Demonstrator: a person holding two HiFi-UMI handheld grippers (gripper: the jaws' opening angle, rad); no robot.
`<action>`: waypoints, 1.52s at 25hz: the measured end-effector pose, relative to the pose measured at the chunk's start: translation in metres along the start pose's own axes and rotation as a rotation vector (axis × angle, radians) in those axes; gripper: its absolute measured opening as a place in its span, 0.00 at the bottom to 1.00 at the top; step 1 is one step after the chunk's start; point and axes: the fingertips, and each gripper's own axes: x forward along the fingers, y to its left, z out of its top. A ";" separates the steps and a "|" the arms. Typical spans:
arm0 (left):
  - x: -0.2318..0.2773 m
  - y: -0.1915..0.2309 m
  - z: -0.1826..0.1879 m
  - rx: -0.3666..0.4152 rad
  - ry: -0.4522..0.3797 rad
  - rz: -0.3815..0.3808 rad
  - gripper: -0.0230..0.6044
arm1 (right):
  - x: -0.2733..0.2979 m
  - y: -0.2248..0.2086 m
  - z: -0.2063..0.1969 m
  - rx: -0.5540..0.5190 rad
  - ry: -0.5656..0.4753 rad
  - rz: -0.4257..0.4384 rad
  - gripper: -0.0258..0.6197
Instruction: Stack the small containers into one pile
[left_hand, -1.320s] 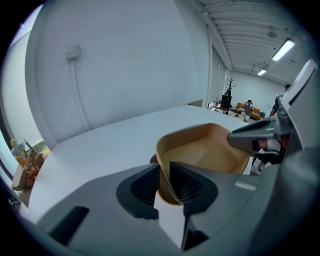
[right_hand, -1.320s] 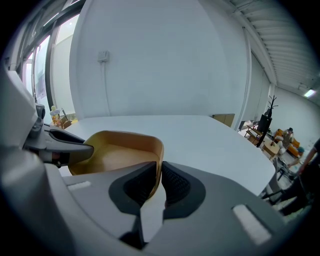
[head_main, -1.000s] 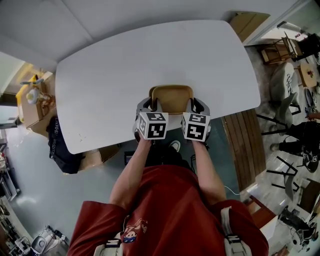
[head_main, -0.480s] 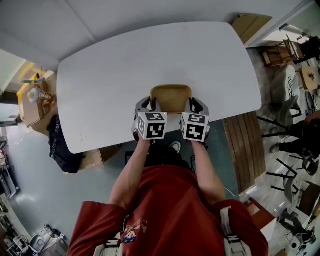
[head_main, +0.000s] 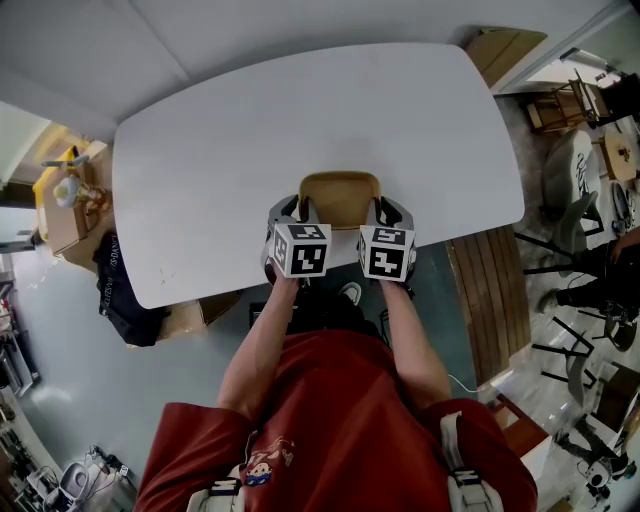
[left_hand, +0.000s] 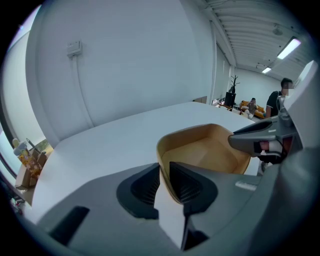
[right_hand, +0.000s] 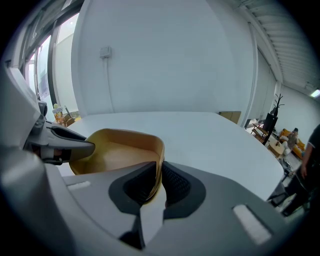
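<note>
No shift: smooth tan rounded-sq. container (head_main: 341, 197)

The person wears a red short-sleeved shirt (head_main: 340, 420) with a small cartoon print (head_main: 266, 462) on the front. The sleeves stop well short of the forearms. Two pale webbing straps (head_main: 226, 492) with dark buckles lie over the shoulders. The left hand-held gripper (left_hand: 165, 167) and the right hand-held gripper (right_hand: 160, 169) have smooth grey moulded shells and dark ribbed pads (left_hand: 145, 184). Each carries a white cube (head_main: 302, 250) faced with black square markers.
</note>
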 end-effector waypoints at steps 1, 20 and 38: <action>0.001 0.000 -0.002 0.001 0.004 0.000 0.14 | 0.001 0.000 -0.001 0.000 0.005 0.001 0.10; 0.013 0.001 -0.023 0.026 0.049 0.018 0.16 | 0.012 0.005 -0.021 -0.028 0.067 0.010 0.16; 0.028 0.008 -0.034 0.026 0.082 -0.003 0.30 | 0.024 0.013 -0.031 -0.034 0.111 0.024 0.23</action>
